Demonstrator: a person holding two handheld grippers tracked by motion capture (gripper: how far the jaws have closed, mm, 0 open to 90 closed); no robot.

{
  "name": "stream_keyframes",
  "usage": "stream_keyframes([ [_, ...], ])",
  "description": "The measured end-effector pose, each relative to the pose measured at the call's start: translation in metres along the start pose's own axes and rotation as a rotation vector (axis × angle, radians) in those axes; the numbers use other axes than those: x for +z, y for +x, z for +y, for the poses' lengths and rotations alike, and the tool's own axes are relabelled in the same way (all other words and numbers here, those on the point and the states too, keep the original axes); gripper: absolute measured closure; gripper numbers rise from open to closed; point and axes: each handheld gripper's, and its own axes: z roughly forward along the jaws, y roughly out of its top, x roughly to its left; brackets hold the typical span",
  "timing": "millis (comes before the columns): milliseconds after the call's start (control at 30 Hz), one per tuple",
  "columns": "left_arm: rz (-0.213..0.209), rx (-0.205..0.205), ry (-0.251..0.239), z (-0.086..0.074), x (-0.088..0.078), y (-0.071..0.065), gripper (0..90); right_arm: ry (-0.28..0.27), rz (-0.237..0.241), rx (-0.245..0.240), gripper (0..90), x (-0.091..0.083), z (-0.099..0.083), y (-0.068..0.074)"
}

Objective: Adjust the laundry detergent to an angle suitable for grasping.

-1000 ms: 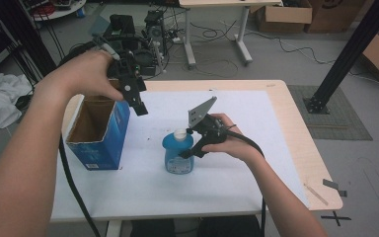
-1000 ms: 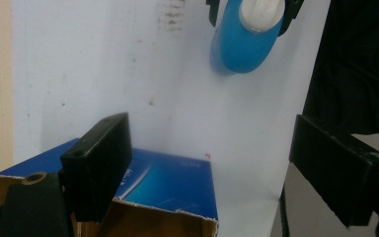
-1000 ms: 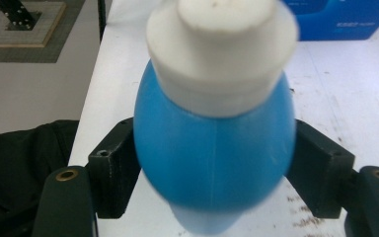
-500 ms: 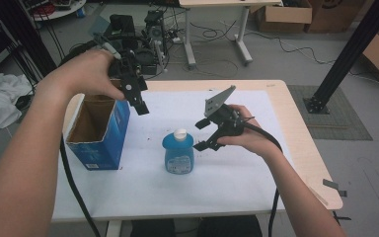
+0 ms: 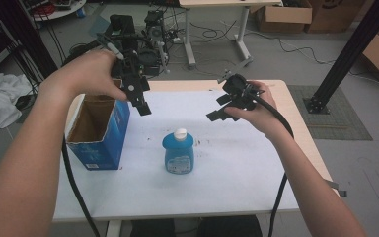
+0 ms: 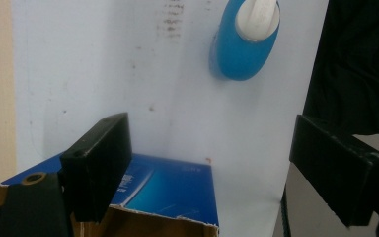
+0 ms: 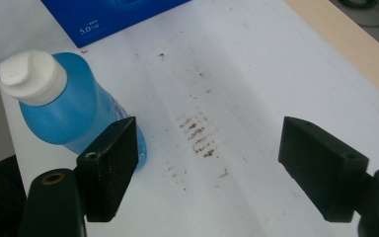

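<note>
— What's out there, biggest first?

— The table (image 5: pixel 256 197), with its white top, stained brown in a patch that lies straight ahead between the right gripper's jaws in the right gripper view. Next comes the blue carton (image 5: pixel 98 136), open at the top and standing upright. It sits just below the left gripper (image 5: pixel 142 102); in the left gripper view its torn cardboard rim and blue wall (image 6: pixel 177 190) show low between those jaws, closer to the left one.

— And the bottle?

— The blue bottle (image 5: pixel 178 152) with the white cap stands upright on the table, on its own, touched by nothing. From the left gripper it is well ahead of the jaws, beyond the carton (image 6: pixel 244 42). From the right gripper (image 5: pixel 226 106) it stands off to the left, partly behind the left jaw and outside the gap (image 7: pixel 64 111).

— So who holds what?

— Nobody holds anything. The left gripper's jaws stand wide apart with nothing between them but the carton's edge far below. The right gripper's jaws are also apart, though they have just been closing a little, and nothing is between them; only bare table shows in the gap. Both grippers hang above the table, well apart from each other.
</note>
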Motion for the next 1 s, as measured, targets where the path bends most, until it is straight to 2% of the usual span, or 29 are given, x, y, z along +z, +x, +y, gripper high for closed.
stream_keyframes([
  [67, 0.003, -0.001, -0.008, -0.001, 0.0, 0.0, 17.0, 0.007, -0.01, 0.019, 26.1, -0.003, 0.002, -0.002],
  [100, 0.004, -0.002, -0.007, -0.001, 0.001, 0.0, 17.1, 0.014, -0.028, 0.051, 26.1, -0.009, 0.005, -0.006],
  [133, 0.004, -0.002, -0.007, -0.001, 0.001, 0.0, 16.9, 0.014, -0.028, 0.051, 26.1, -0.009, 0.005, -0.006],
  [167, 0.004, -0.003, -0.004, -0.001, 0.001, 0.0, 16.9, 0.038, -0.044, 0.09, 26.0, -0.016, 0.009, -0.011],
  [233, 0.005, -0.003, -0.005, -0.001, 0.001, 0.0, 16.9, 0.049, -0.051, 0.101, 26.1, -0.018, 0.011, -0.012],
  [300, 0.008, -0.003, -0.01, 0.0, -0.001, 0.0, 16.5, 0.087, -0.08, 0.151, 26.0, -0.028, 0.017, -0.019],
  [500, 0.016, -0.006, -0.015, 0.002, -0.002, 0.002, 15.9, 0.123, -0.124, 0.18, 24.9, -0.046, 0.028, -0.025],
  [567, 0.018, -0.006, -0.014, 0.002, -0.002, 0.003, 15.8, 0.145, -0.141, 0.188, 24.8, -0.052, 0.032, -0.026],
  [600, 0.018, -0.007, -0.016, 0.002, -0.002, 0.004, 15.9, 0.173, -0.161, 0.198, 24.7, -0.057, 0.035, -0.028],
  [667, 0.017, -0.007, -0.017, 0.002, -0.002, 0.004, 15.9, 0.181, -0.174, 0.2, 24.8, -0.059, 0.036, -0.029],
  [700, 0.017, -0.007, -0.019, 0.003, -0.003, 0.004, 15.8, 0.197, -0.189, 0.222, 24.8, -0.063, 0.038, -0.032],
  [867, 0.024, -0.007, -0.022, 0.006, -0.005, 0.004, 15.7, 0.214, -0.195, 0.271, 24.5, -0.067, 0.038, -0.039],
  [1000, 0.034, -0.002, -0.033, 0.008, -0.007, 0.002, 15.6, 0.232, -0.209, 0.286, 24.3, -0.069, 0.037, -0.04],
])
